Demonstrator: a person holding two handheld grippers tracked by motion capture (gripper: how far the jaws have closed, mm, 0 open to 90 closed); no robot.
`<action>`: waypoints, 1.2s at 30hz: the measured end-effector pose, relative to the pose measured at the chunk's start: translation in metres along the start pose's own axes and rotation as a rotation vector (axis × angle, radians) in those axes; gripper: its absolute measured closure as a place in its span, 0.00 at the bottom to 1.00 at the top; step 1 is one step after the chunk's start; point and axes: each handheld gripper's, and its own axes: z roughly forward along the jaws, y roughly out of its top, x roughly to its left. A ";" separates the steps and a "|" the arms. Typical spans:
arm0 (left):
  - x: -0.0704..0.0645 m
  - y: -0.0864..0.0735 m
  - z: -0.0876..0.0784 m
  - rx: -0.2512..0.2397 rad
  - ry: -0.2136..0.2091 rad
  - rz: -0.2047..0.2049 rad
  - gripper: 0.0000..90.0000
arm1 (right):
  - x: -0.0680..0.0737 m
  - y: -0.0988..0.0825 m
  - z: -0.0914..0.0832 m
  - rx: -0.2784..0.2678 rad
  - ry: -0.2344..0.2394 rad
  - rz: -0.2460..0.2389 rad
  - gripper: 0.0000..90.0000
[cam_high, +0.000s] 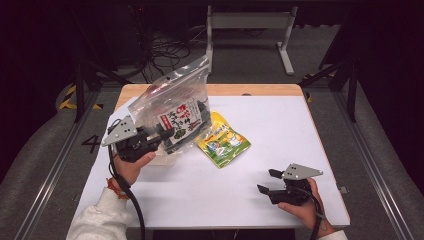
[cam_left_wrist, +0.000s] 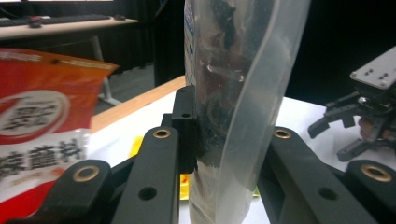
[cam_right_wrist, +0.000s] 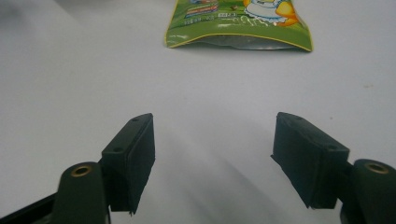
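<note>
A clear zip bag (cam_high: 172, 102) holding a red-and-white snack packet and dark items is held up over the left half of the table. My left gripper (cam_high: 167, 135) is shut on its lower edge. In the left gripper view the clear zip bag (cam_left_wrist: 233, 93) stands clamped between the jaws of the left gripper (cam_left_wrist: 219, 140), with the red snack packet (cam_left_wrist: 37, 126) at the left. A green-and-yellow snack pouch (cam_high: 223, 140) lies flat near the table's middle. My right gripper (cam_high: 266, 181) rests open at the front right, pointing toward the green-and-yellow pouch (cam_right_wrist: 238, 23); nothing lies between the jaws of the right gripper (cam_right_wrist: 212, 149).
The white table top (cam_high: 280, 125) has a wooden far edge (cam_high: 250, 90). Beyond it the floor holds cables (cam_high: 165, 50) and a white frame leg (cam_high: 285, 50). In the left gripper view, the right gripper (cam_left_wrist: 369, 112) shows at the right.
</note>
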 end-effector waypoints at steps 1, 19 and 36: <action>0.002 0.001 -0.002 -0.002 0.010 0.004 0.84 | 0.000 0.000 0.001 0.002 0.001 0.001 0.33; 0.050 0.000 -0.031 0.071 0.159 0.051 0.84 | 0.001 -0.002 0.008 0.016 0.007 0.006 0.31; 0.081 -0.019 -0.029 0.162 0.174 0.083 0.83 | 0.001 -0.005 0.013 0.043 0.010 0.001 0.31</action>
